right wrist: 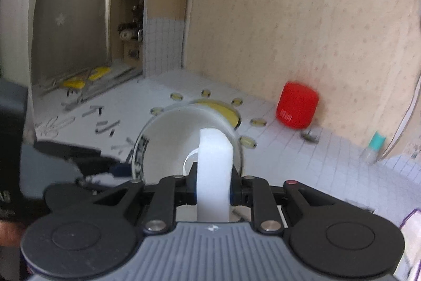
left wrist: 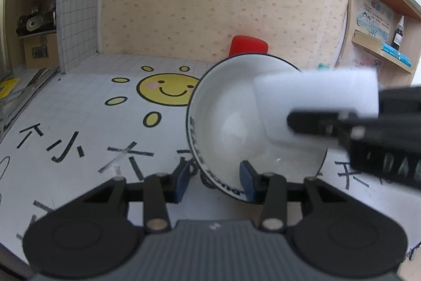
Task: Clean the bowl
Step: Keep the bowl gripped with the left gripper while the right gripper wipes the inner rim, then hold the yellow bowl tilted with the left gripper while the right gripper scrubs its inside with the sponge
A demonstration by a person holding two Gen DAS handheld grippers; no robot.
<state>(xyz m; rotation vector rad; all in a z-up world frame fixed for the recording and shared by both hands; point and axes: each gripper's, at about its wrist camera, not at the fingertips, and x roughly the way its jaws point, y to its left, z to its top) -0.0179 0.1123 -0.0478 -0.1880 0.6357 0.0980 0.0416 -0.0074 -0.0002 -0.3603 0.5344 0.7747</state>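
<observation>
A white bowl (left wrist: 236, 120) with a dark blue patterned rim is tilted on its side, its opening facing up and right. My left gripper (left wrist: 215, 178) is shut on the bowl's near rim, one pad inside and one outside. My right gripper (right wrist: 213, 191) is shut on a white sponge block (right wrist: 214, 170), which reaches into the bowl (right wrist: 171, 144). In the left wrist view the sponge (left wrist: 315, 99) sits over the bowl's right side, held by the black right gripper (left wrist: 315, 123) coming in from the right.
The table has a white gridded mat (left wrist: 79, 123) with a yellow smiley sun (left wrist: 165, 90) and black characters. A red cylinder (right wrist: 297, 104) stands by the back wall. A small teal-capped bottle (right wrist: 373, 146) lies at the right. Shelves stand left and right.
</observation>
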